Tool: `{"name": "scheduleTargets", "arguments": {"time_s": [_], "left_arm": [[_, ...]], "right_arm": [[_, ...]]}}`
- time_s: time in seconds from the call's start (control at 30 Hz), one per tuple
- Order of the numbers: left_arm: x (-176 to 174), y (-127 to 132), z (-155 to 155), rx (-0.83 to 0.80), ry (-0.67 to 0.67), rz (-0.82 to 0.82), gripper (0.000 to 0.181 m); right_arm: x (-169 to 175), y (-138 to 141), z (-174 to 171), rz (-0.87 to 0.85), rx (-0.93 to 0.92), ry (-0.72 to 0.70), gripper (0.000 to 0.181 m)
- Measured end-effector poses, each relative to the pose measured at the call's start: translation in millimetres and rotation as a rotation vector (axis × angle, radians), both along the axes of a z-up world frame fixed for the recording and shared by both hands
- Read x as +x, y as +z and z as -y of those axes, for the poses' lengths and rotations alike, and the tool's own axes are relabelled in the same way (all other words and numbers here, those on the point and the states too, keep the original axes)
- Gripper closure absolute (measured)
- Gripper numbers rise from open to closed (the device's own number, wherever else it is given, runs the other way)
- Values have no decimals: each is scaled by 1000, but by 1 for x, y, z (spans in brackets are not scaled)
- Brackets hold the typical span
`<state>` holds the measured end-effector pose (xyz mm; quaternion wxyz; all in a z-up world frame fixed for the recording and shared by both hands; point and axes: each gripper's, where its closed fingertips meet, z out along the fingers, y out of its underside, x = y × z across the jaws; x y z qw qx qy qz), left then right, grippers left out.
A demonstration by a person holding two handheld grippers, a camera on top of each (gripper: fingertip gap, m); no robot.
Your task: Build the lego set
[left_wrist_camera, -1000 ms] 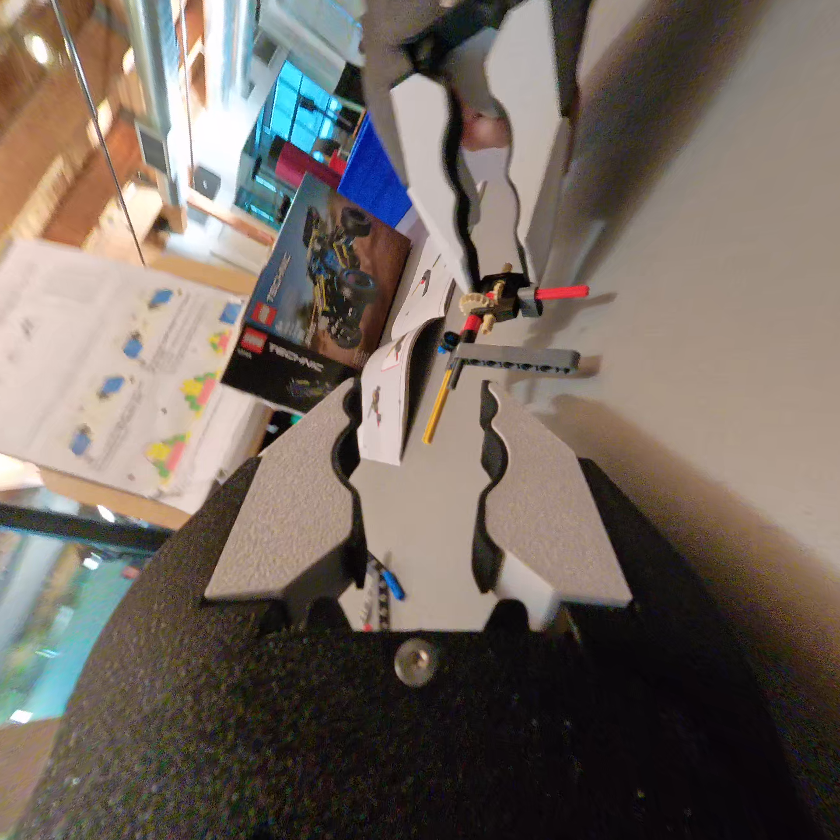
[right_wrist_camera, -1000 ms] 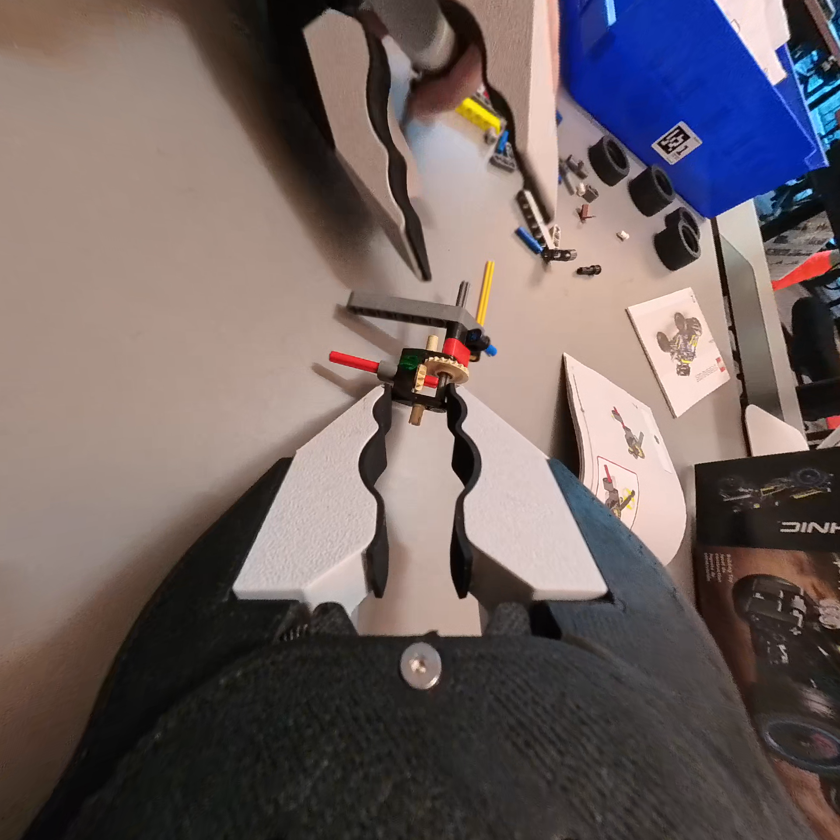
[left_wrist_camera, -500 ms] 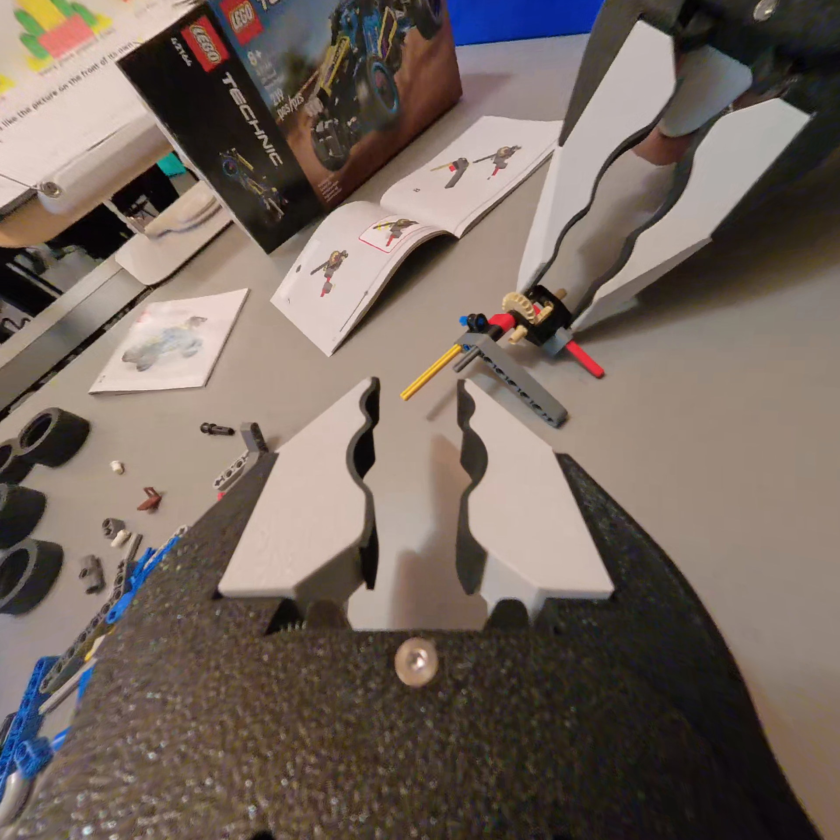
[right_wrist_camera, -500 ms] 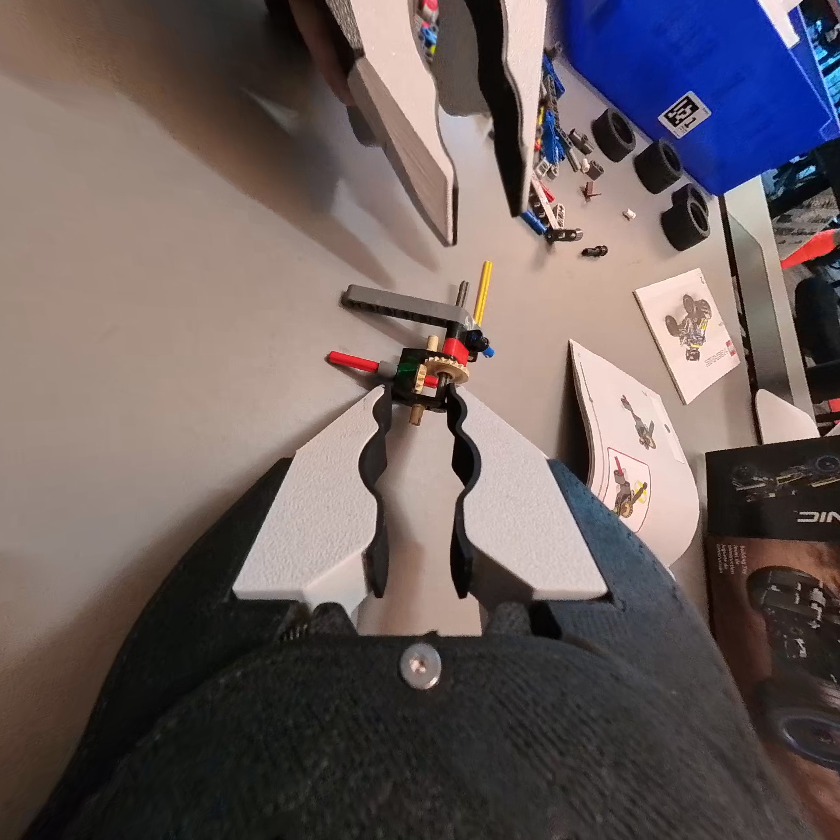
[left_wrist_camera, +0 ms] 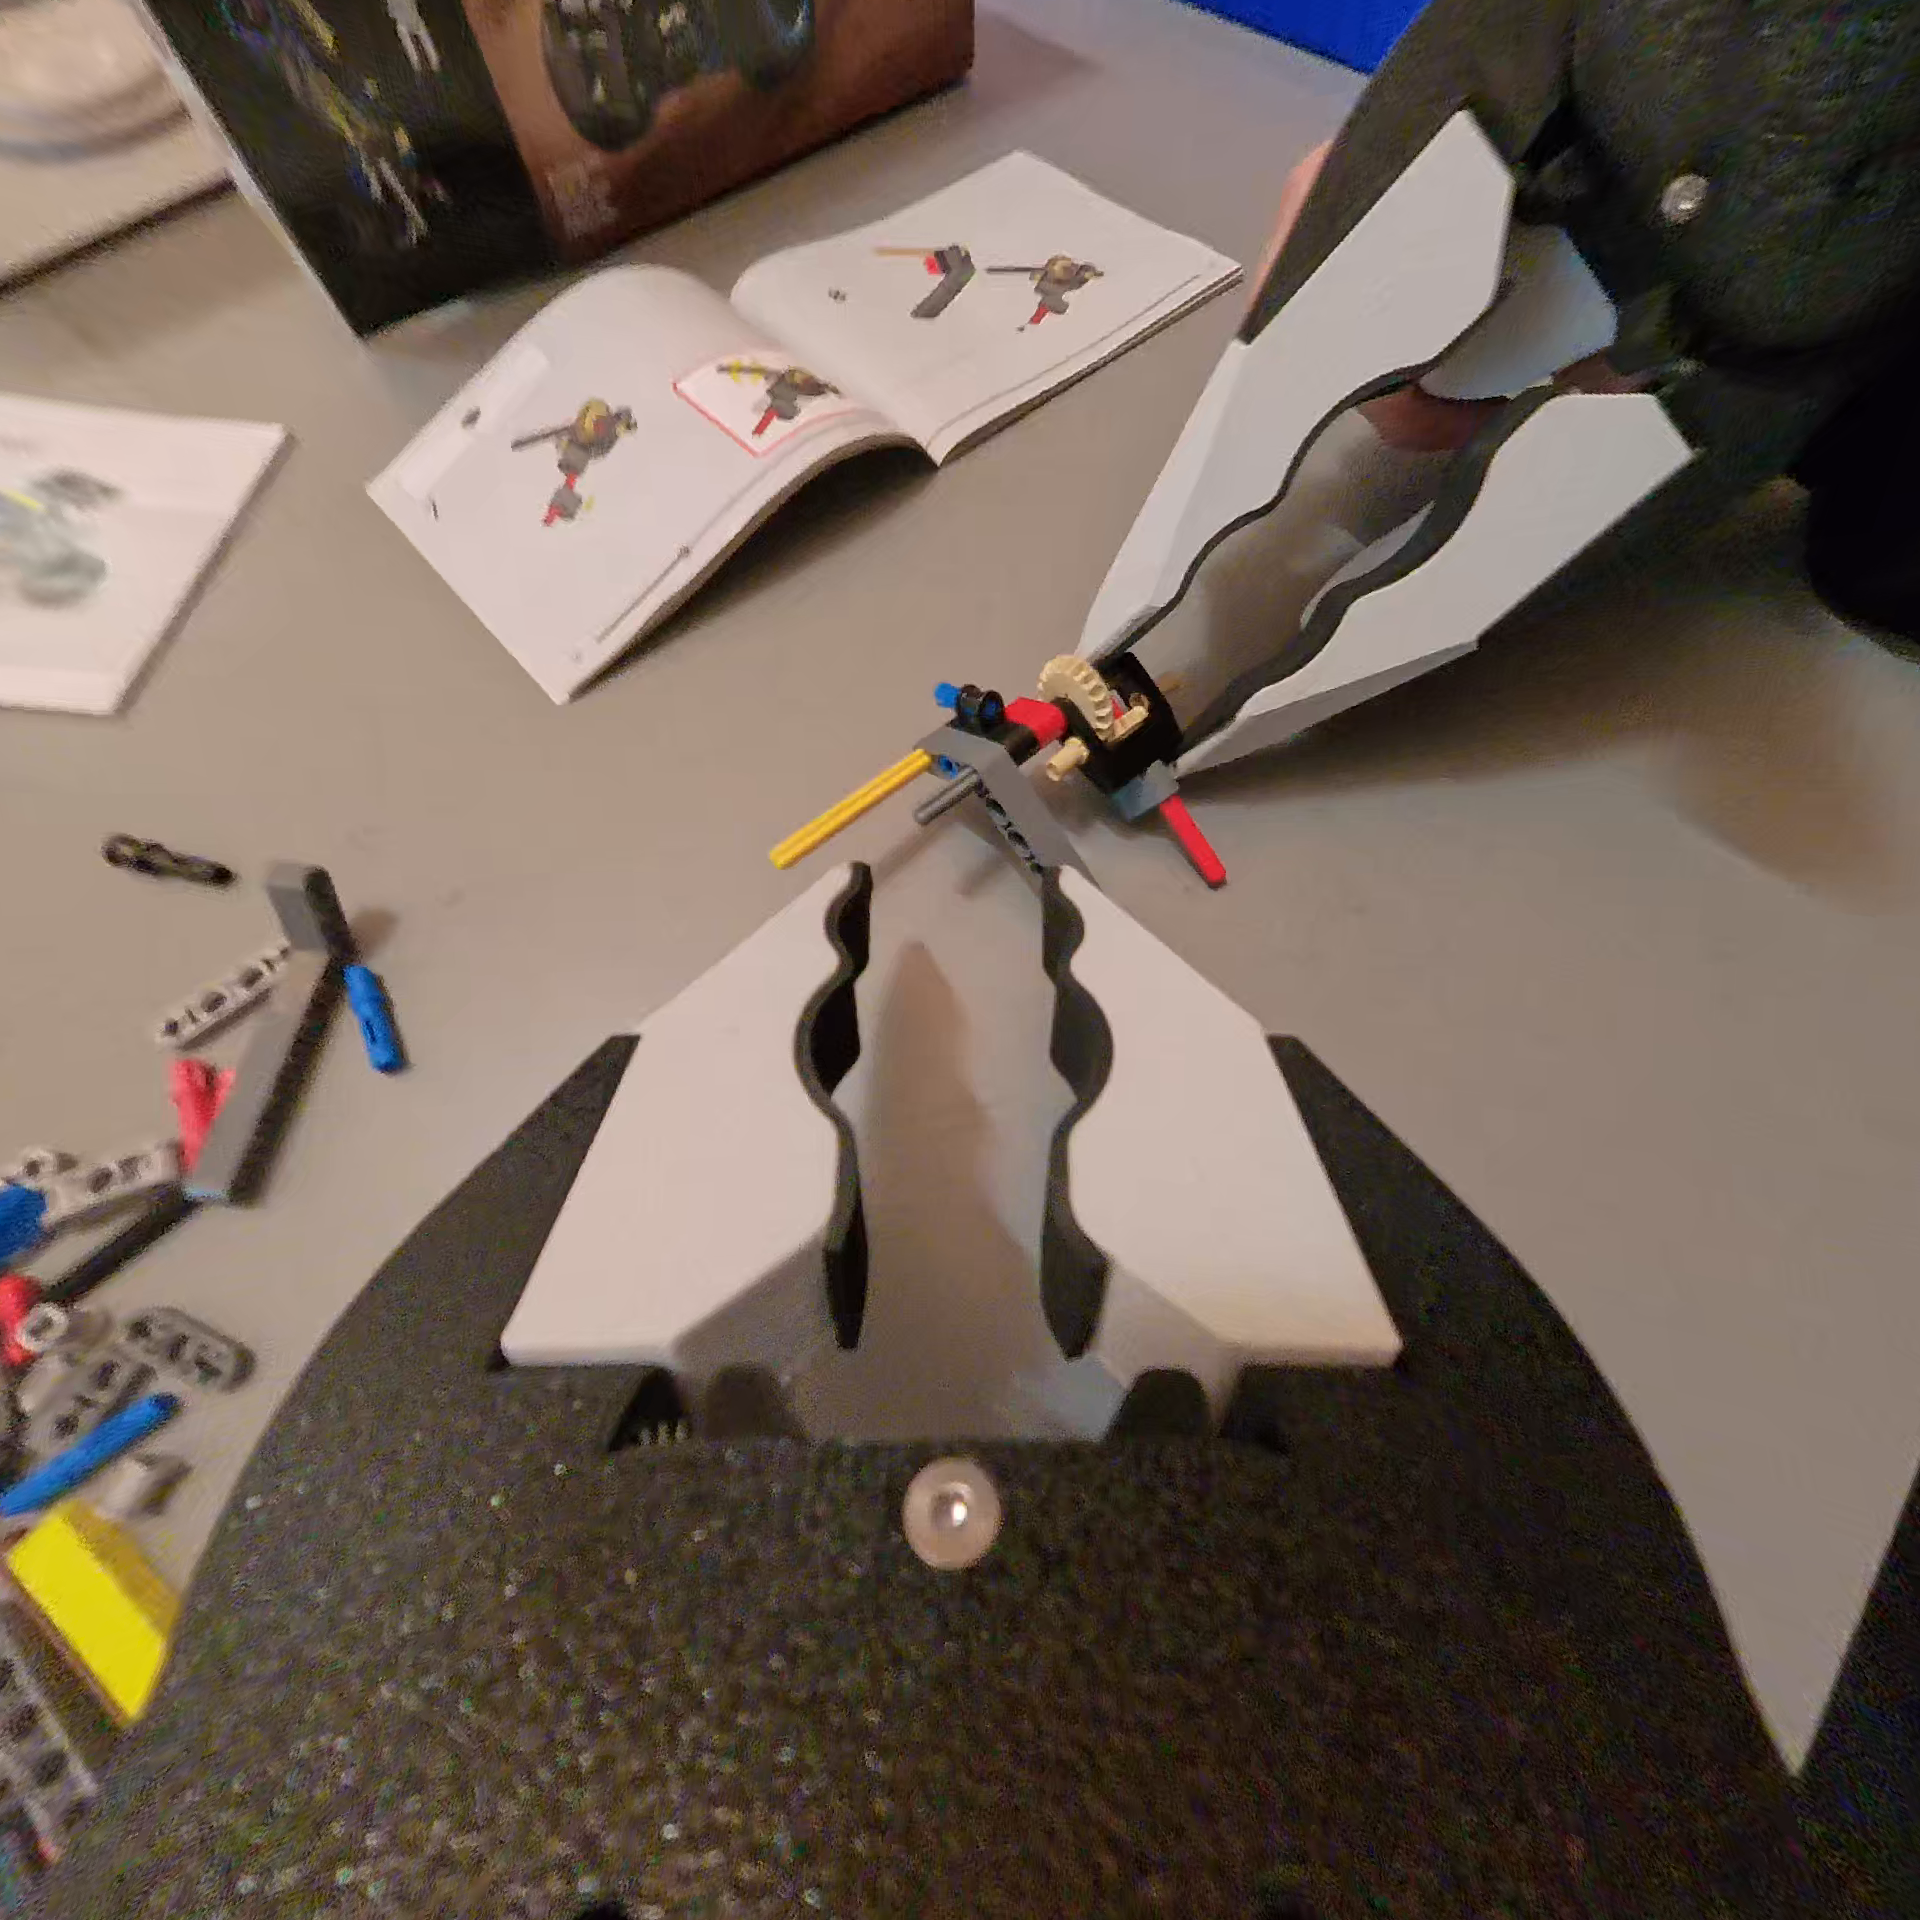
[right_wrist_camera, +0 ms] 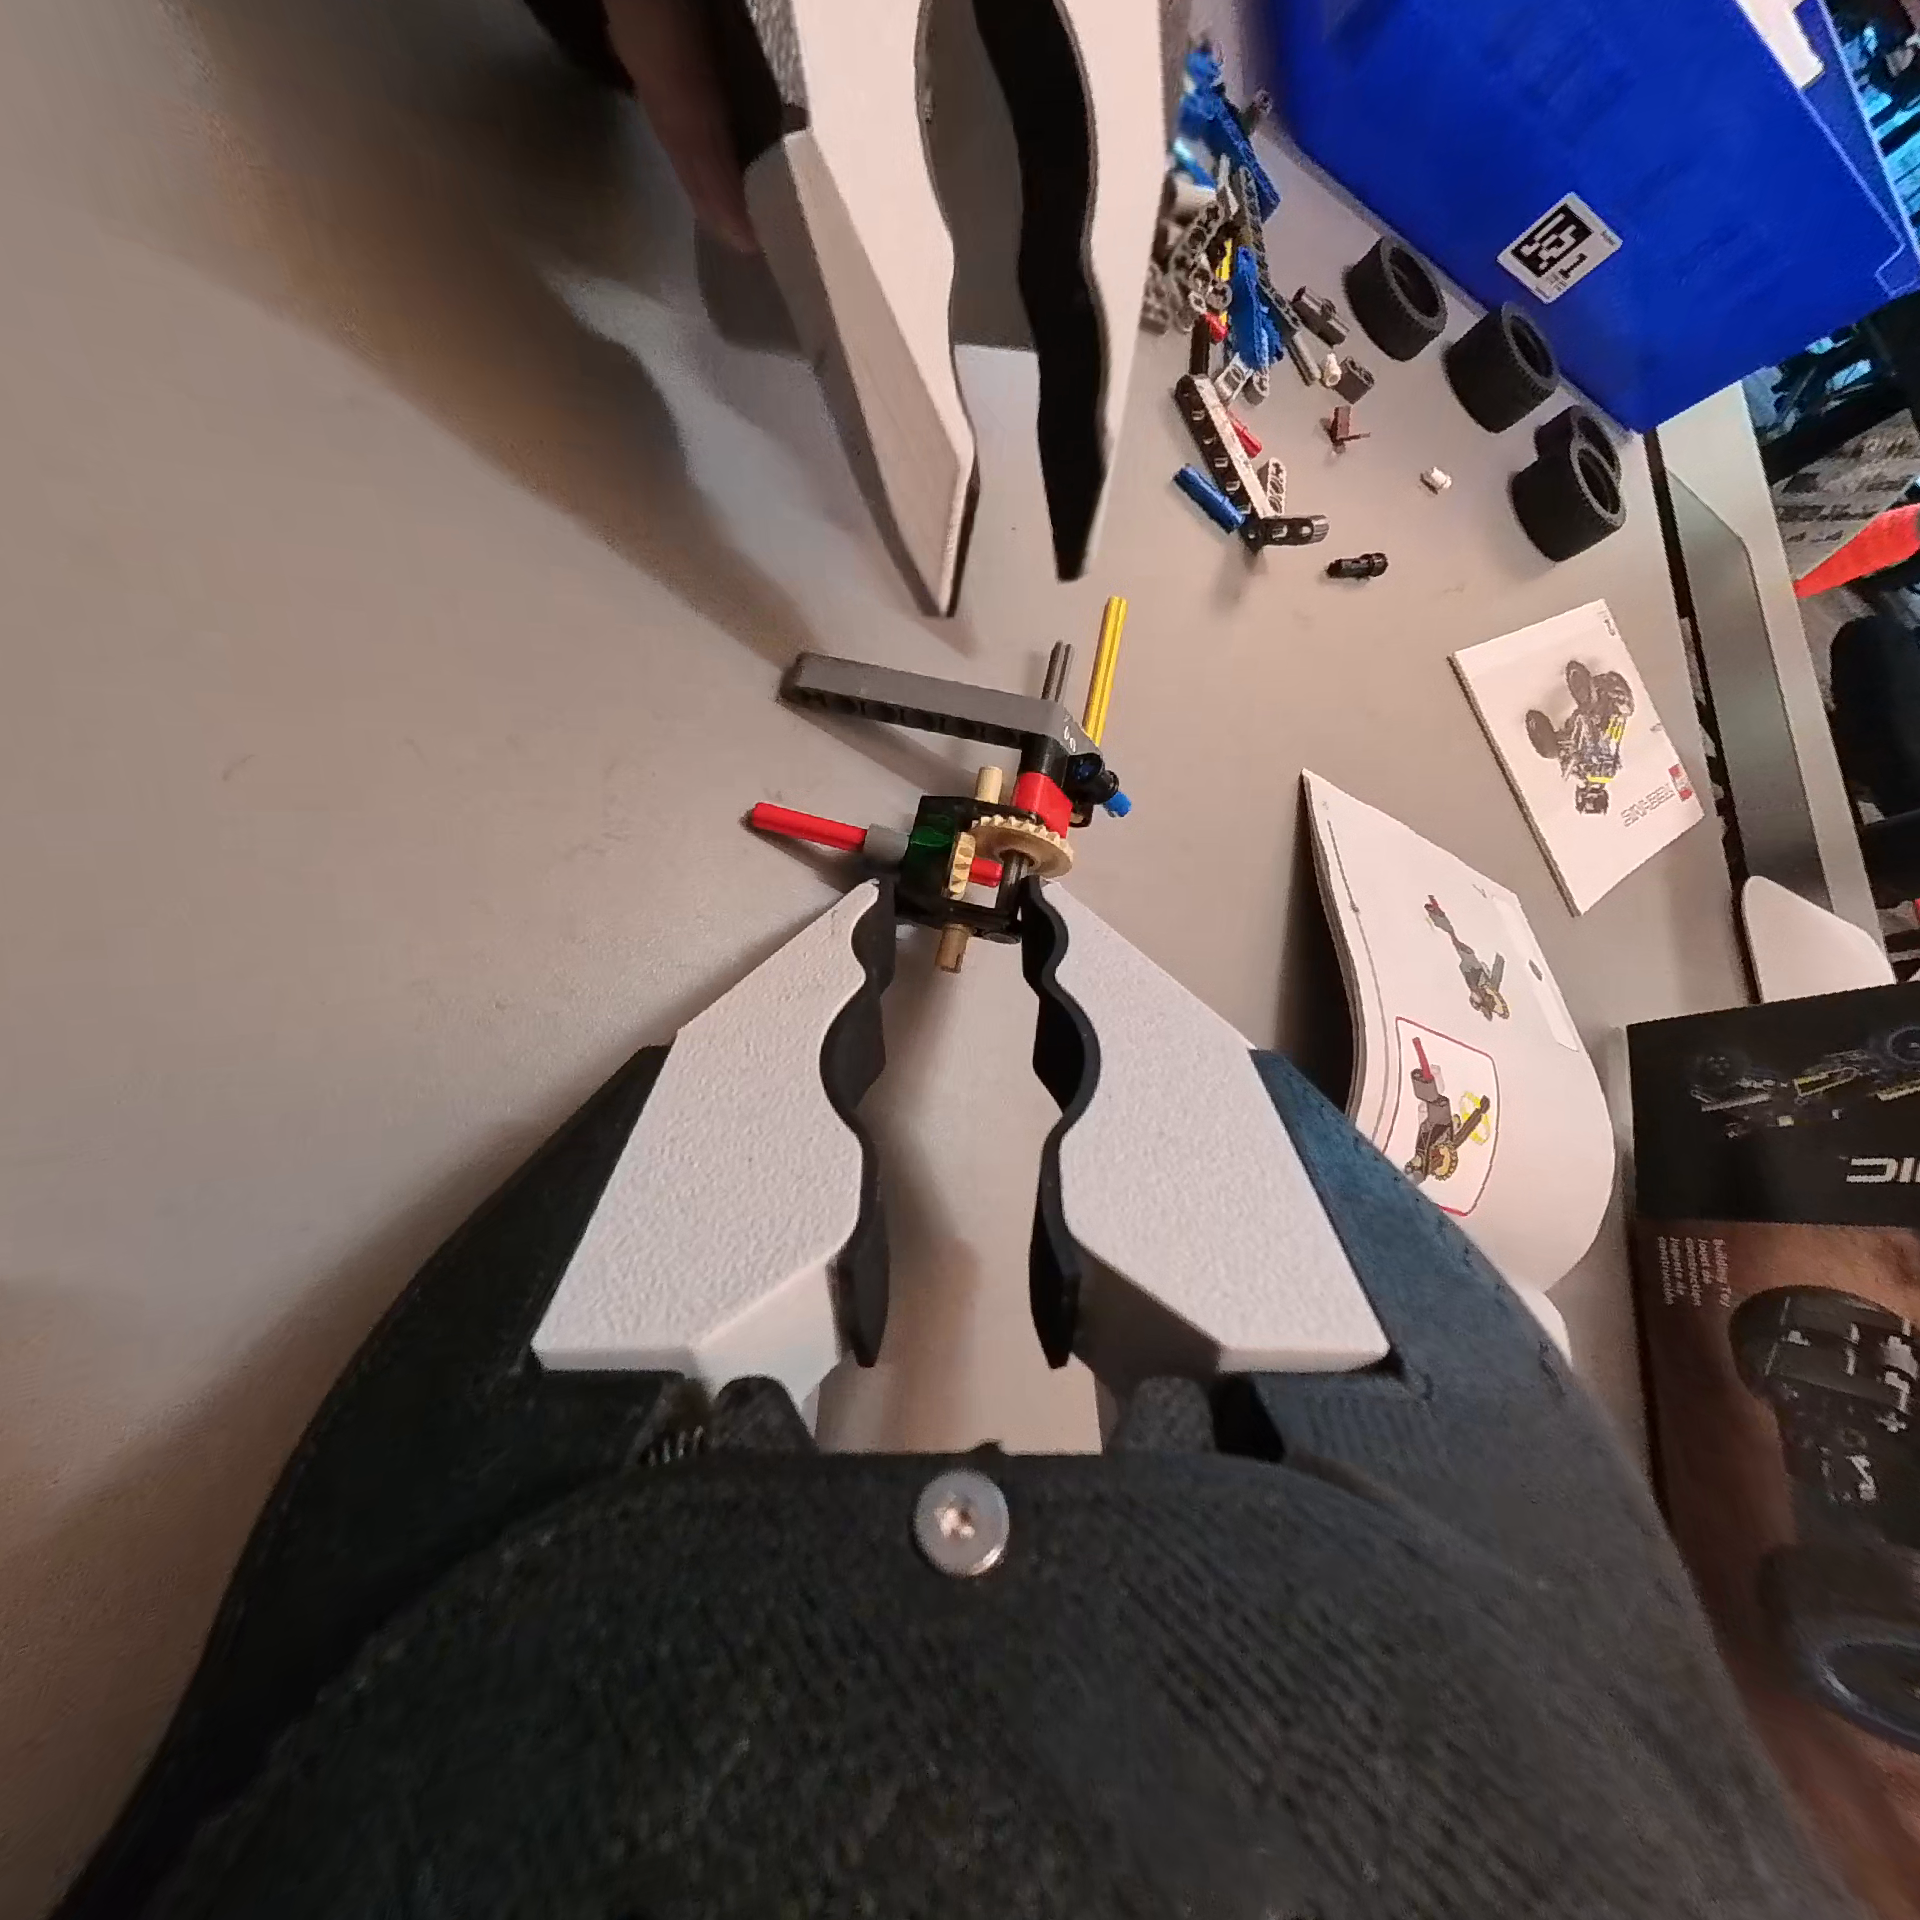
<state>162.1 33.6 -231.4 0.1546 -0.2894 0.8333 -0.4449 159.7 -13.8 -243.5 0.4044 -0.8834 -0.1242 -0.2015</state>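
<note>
A small lego assembly (right_wrist_camera: 987, 831) rests on the grey table: a black frame with a tan gear (left_wrist_camera: 1070, 691), a red axle (right_wrist_camera: 805, 821), a yellow axle (left_wrist_camera: 847, 810) and a grey L-shaped beam (right_wrist_camera: 925, 707). My right gripper (right_wrist_camera: 951, 894) is shut on the assembly's black frame; it also shows in the left wrist view (left_wrist_camera: 1143, 727). My left gripper (left_wrist_camera: 951, 883) is open and empty, its tips just short of the beam's free end. In the right wrist view the left gripper (right_wrist_camera: 1008, 577) hangs just beyond the beam.
An open instruction booklet (left_wrist_camera: 790, 416) and the set's box (left_wrist_camera: 582, 125) lie behind the assembly. A leaflet (right_wrist_camera: 1579, 748) lies nearby. Loose parts (left_wrist_camera: 104, 1247) are piled to the left. Black tyres (right_wrist_camera: 1496, 353) stand by a blue bin (right_wrist_camera: 1558, 135). Left tips to right tips: about 6 cm.
My left gripper has turned from sideways to level and come closer to the grey beam's end, still open. My right gripper has kept its hold on the assembly in place.
</note>
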Motion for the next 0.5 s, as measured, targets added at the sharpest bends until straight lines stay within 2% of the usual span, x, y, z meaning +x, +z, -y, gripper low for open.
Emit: {"name": "scheduleTargets", "arguments": {"time_s": [0.2,0.27,0.3,0.5], "left_arm": [[-4,-14,16,-10,46,-125,152],[-1,-14,20,-7,61,-127,157],[0,-14,21,-9,69,-130,166],[6,-14,21,-49,112,-166,171]], "right_arm": [[1,3,-2,-32,32,-14,159],[0,4,-4,-34,45,-13,159],[0,4,-5,-33,50,-10,159],[2,6,-4,-35,68,-20,159]]}}
